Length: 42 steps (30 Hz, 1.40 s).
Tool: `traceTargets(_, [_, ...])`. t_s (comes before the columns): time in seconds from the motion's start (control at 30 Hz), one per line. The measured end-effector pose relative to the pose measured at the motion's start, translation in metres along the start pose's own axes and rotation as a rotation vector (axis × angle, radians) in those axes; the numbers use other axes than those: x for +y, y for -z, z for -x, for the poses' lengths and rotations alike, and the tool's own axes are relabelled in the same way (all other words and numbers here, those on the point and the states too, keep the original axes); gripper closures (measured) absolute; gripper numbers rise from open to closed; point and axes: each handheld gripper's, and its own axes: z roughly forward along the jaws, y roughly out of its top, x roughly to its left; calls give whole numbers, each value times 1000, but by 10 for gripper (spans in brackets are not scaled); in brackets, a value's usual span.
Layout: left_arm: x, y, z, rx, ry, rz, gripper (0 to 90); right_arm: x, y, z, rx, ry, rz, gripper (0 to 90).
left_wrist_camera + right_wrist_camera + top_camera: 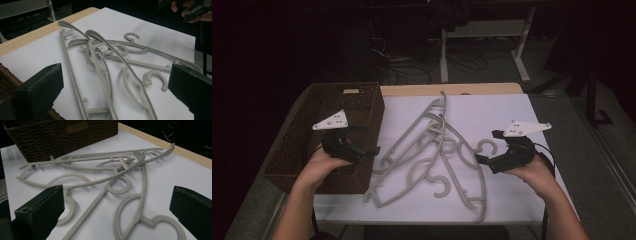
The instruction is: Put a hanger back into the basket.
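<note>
Several grey plastic hangers point(432, 150) lie tangled on the white sheet point(492, 112) in the middle of the table. The same pile of hangers point(107, 65) shows in the left gripper view, and the hangers point(112, 177) lie ahead of the jaws in the right gripper view. My left gripper point(364, 140) is held over the near right part of the brown wicker basket point(297, 150), jaws wide apart and empty, pointing at the hangers. My right gripper point(487, 147) hovers at the right of the pile, open with nothing between its jaws.
The wicker basket point(62, 135) stands at the table's left side, touching the sheet's left edge. A wooden table edge point(452, 89) runs along the back. Table legs and cables lie on the dark floor beyond. Bare white sheet lies right of the pile and at the back.
</note>
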Motion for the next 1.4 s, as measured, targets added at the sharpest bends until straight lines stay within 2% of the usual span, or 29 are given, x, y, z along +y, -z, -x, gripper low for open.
traceTargets(0.17, [5, -3, 5, -7, -7, -4, 0, -1, 1, 0, -4, 0, -4, 0])
traceTargets(0.33, [17, -15, 14, -10, -13, -11, 0, -6, 0, 3, -13, -11, -16, 0])
traceTargets(0.7, [29, -52, 45, -31, -37, -28, 10, -23, -7, 2, -23, -12, -53, 0])
traceTargets(0.87, [23, -68, 55, -32, -37, -56, 9, -28, -14, 2, -9, -10, -69, 0])
traceTargets(0.9, [20, -77, 61, -29, -39, -71, 10, -28, -14, 2, -8, -11, -68, 0])
traceTargets(1.03, [9, -92, 69, -17, -46, -120, 10, -29, -15, 4, -10, -17, -68, 0])
traceTargets(1.1, [9, -92, 69, -17, -46, -120, 10, -29, -15, 4, -9, -16, -70, 0])
traceTargets(1.13, [1, -101, 71, -11, -36, -153, 10, -29, -16, 4, -8, -15, -68, 0])
traceTargets(1.2, [-5, -108, 73, -8, -30, -175, 10, -28, -16, 5, -7, -16, -66, 0])
traceTargets(1.4, [-23, -129, 76, 52, -37, -252, 19, -28, -16, 5, -3, -15, -69, 0])
